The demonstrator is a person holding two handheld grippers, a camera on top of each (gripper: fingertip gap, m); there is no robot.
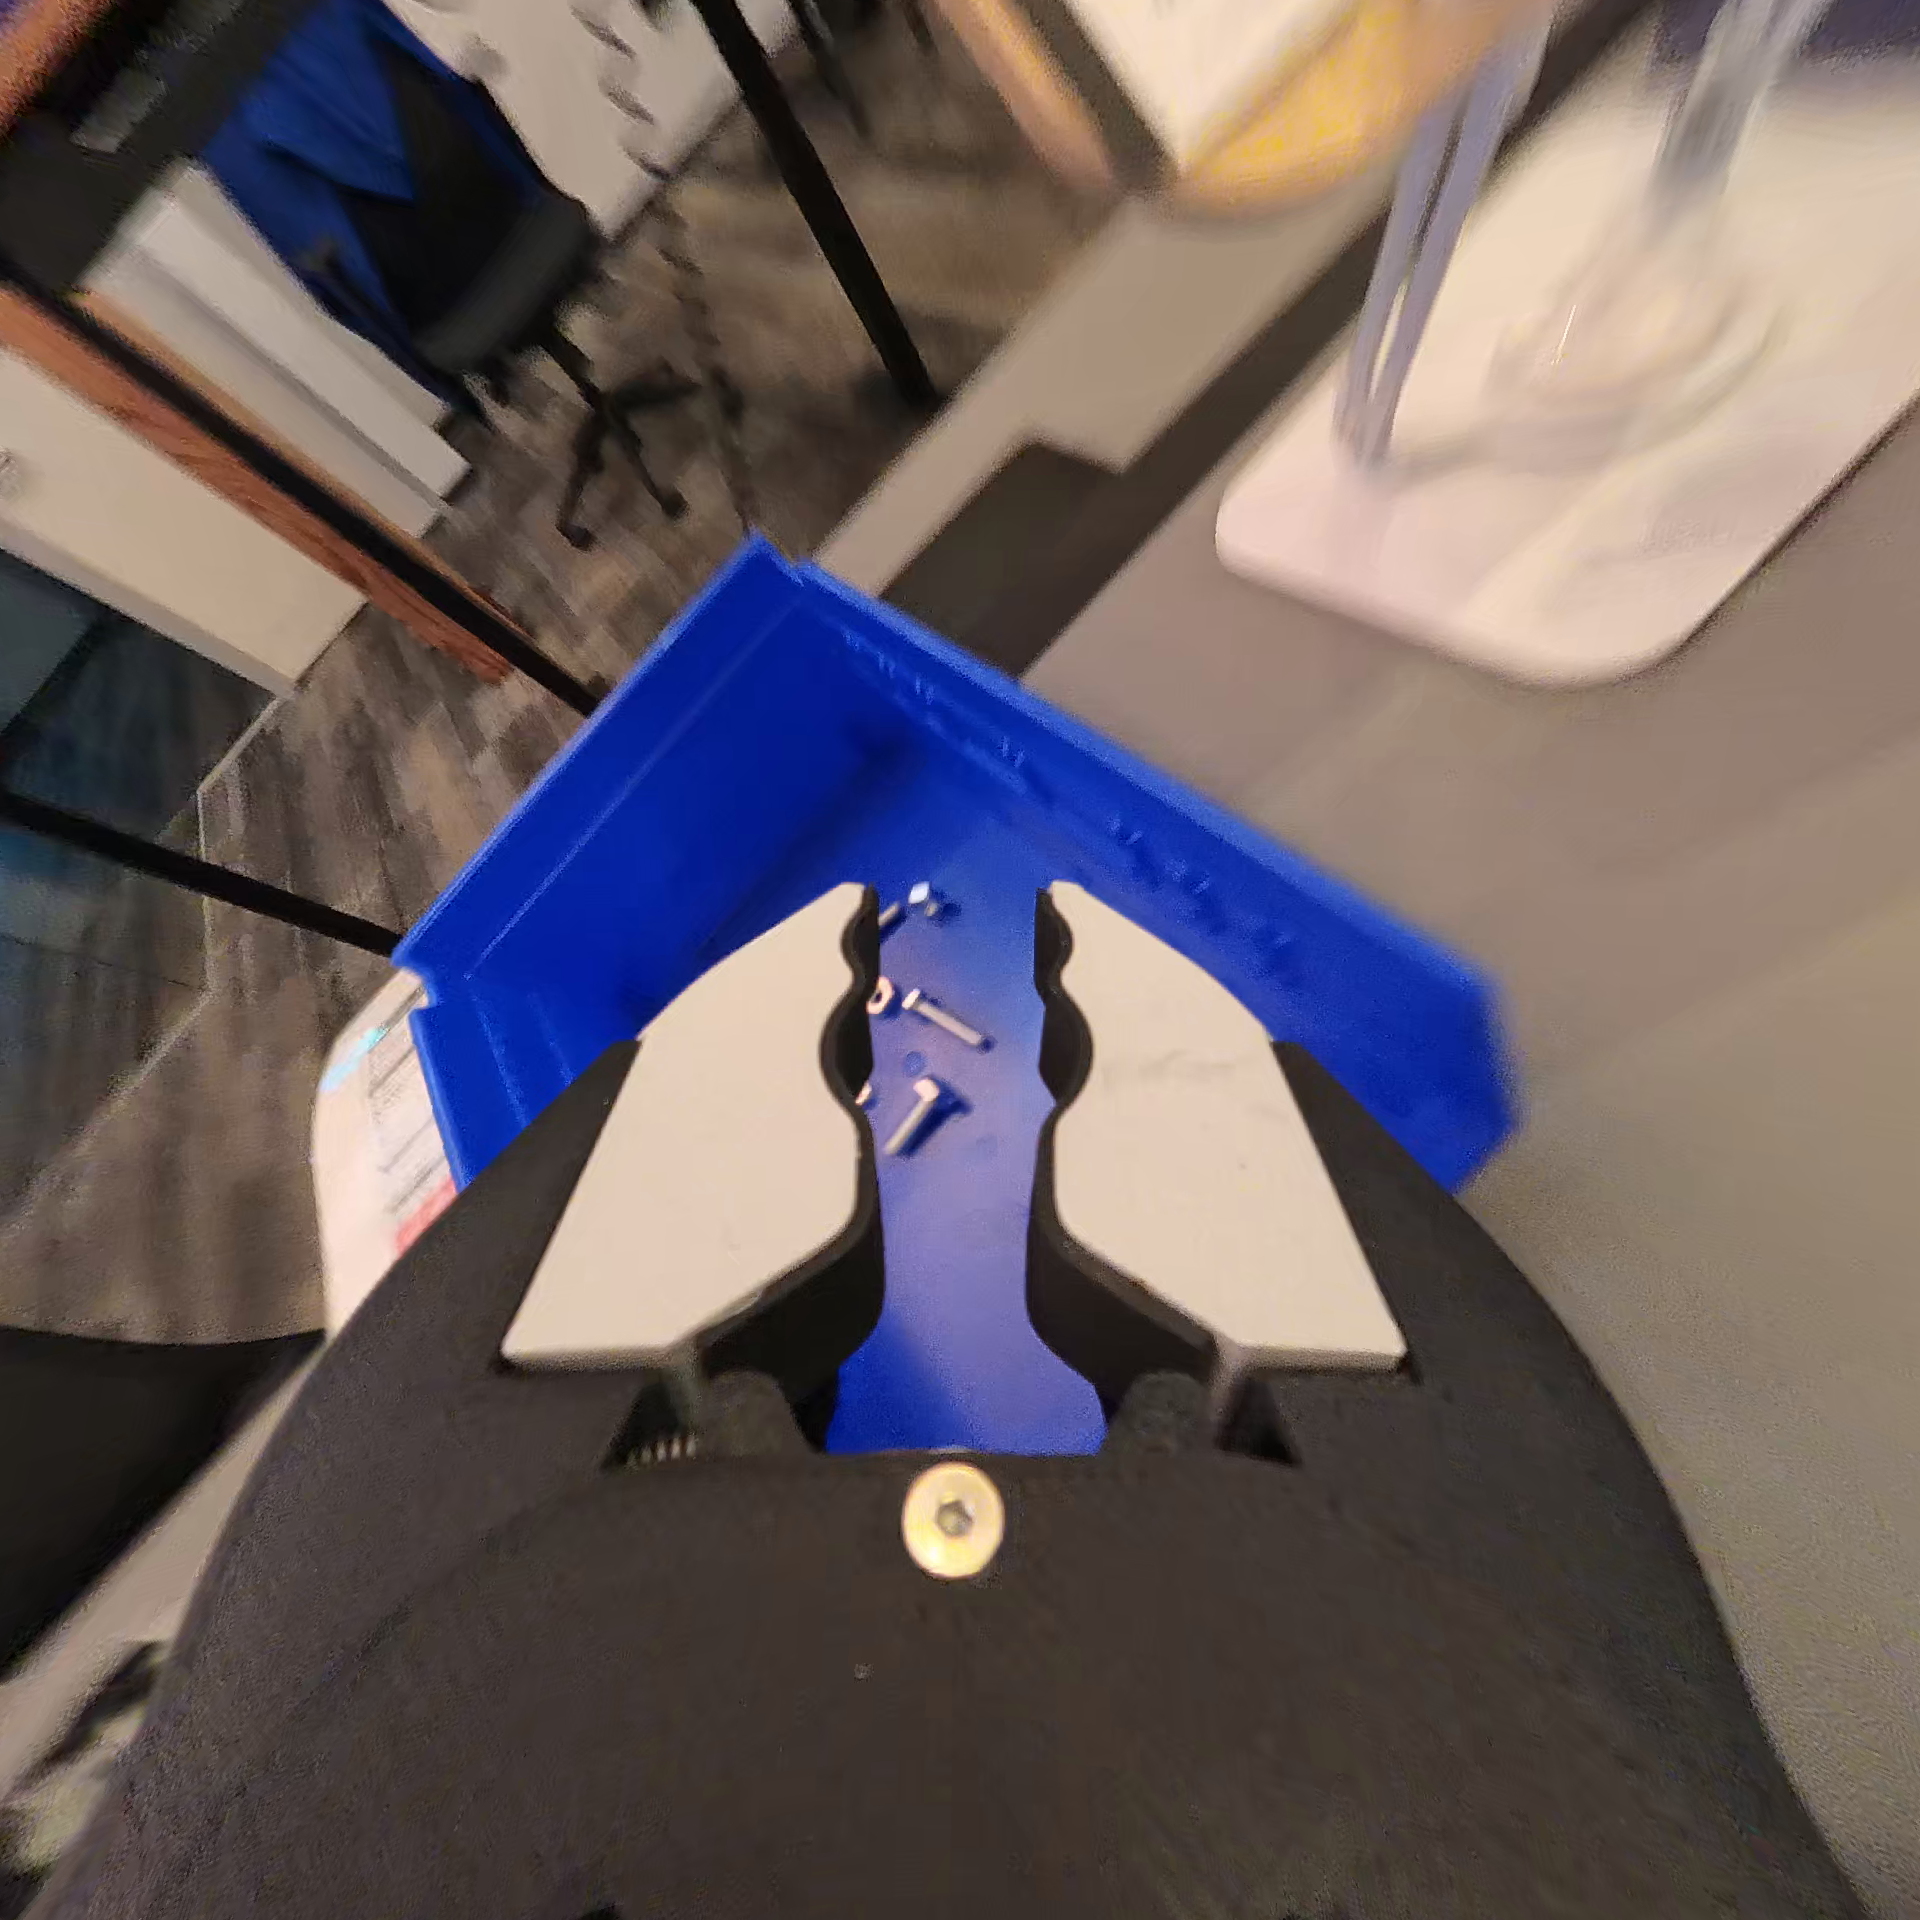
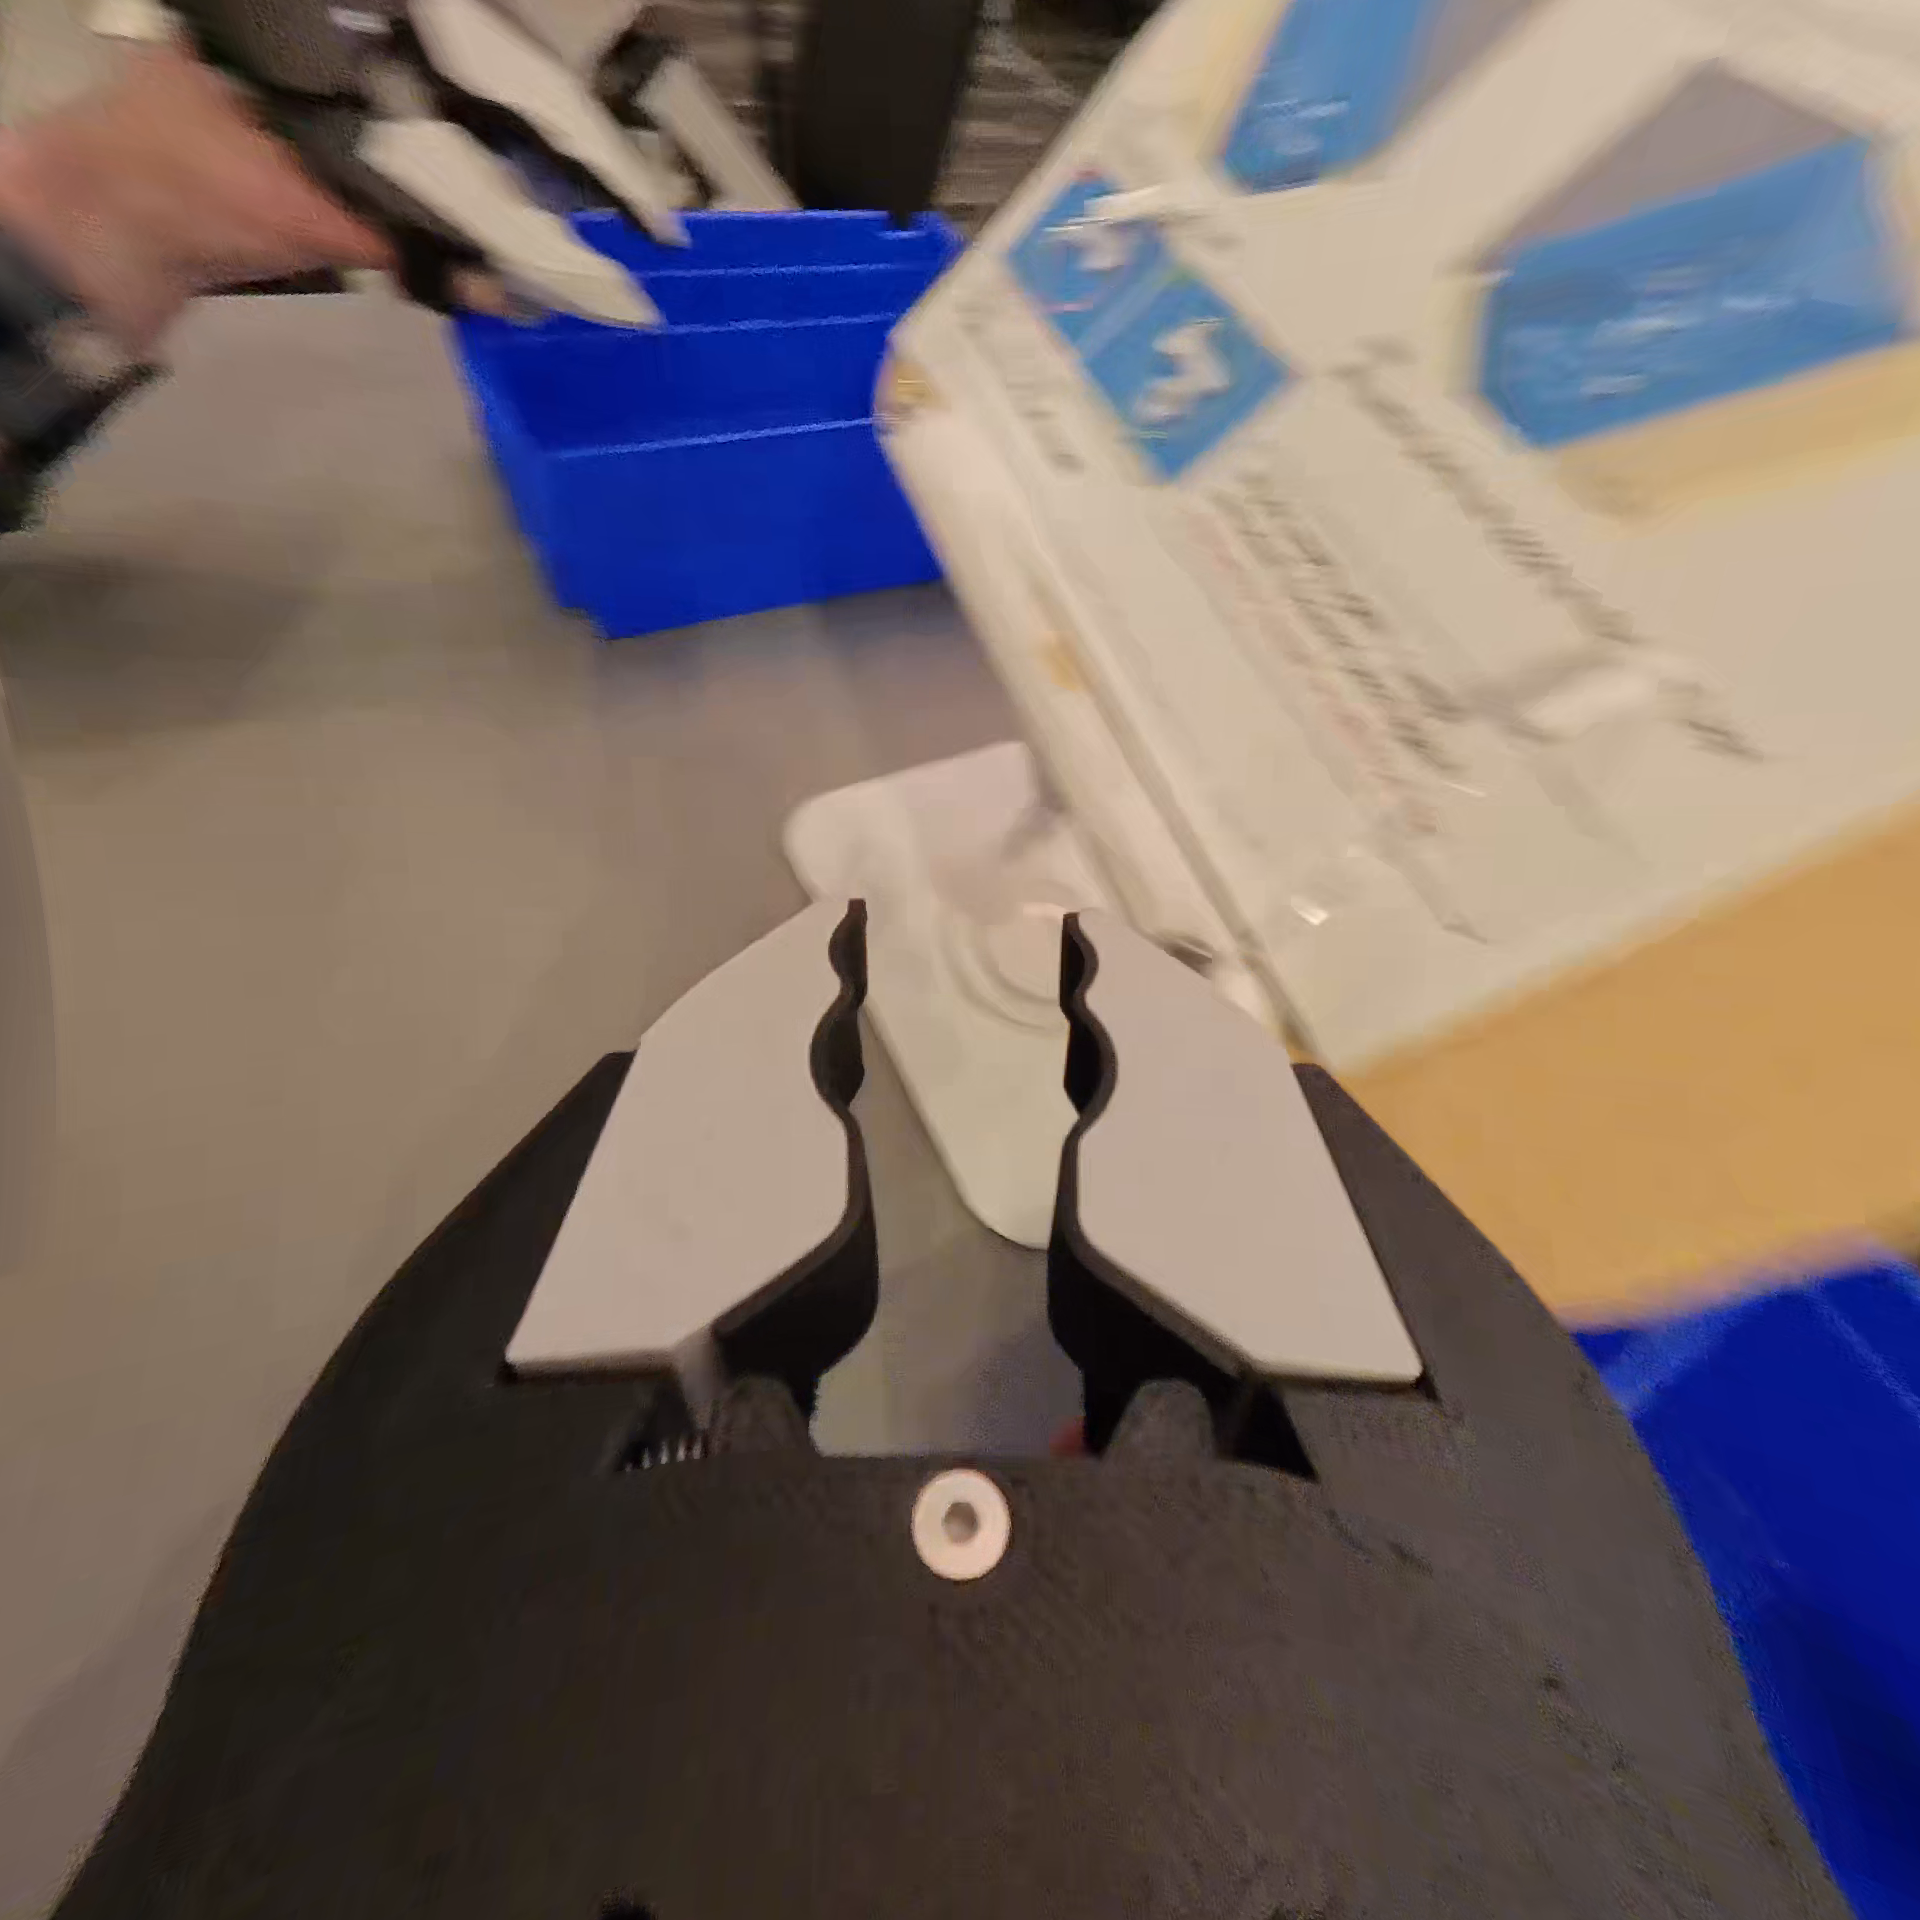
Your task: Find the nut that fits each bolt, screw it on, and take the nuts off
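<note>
Nothing is legible from where I sit. The white and tan cardboard box (image 2: 1455, 520) on the worktop carries dark and red lines of print beside blue picture panels, all smeared by motion blur. A white label (image 1: 390, 1122) with coloured bands next to the blue bin (image 1: 665, 831) has small print, too blurred to make out. Raised marks run along the bin's inner wall, unreadable.

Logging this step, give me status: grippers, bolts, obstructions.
Left gripper open, empty, above blue plastic bin. Right gripper open, empty, over grey table. Small silver bolts loose in bin. Nothing blocking.
</note>
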